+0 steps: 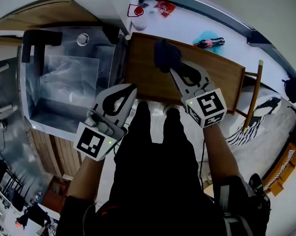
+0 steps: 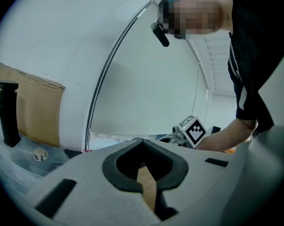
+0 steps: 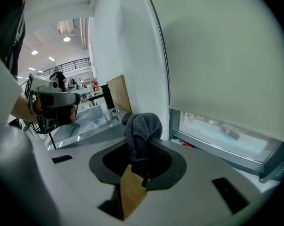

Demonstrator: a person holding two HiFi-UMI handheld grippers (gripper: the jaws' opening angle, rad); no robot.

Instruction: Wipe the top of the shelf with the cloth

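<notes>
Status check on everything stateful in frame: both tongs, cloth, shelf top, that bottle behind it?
left tongs: shut, empty
right tongs: shut on the cloth
cloth: bunched up, held over the shelf top; contact with the wood unclear
shelf: top bare apart from the cloth
bottle: lying on its side

Cloth (image 1: 166,54): it was dark grey.
Shelf top (image 1: 148,80): it was warm brown wood grain.
Your left gripper (image 1: 133,86) and right gripper (image 1: 171,69): they were light grey with black pads and black-and-white square markers.
Your trousers (image 1: 157,151): they were black.
Sink (image 1: 59,82): it was silver grey.
</notes>
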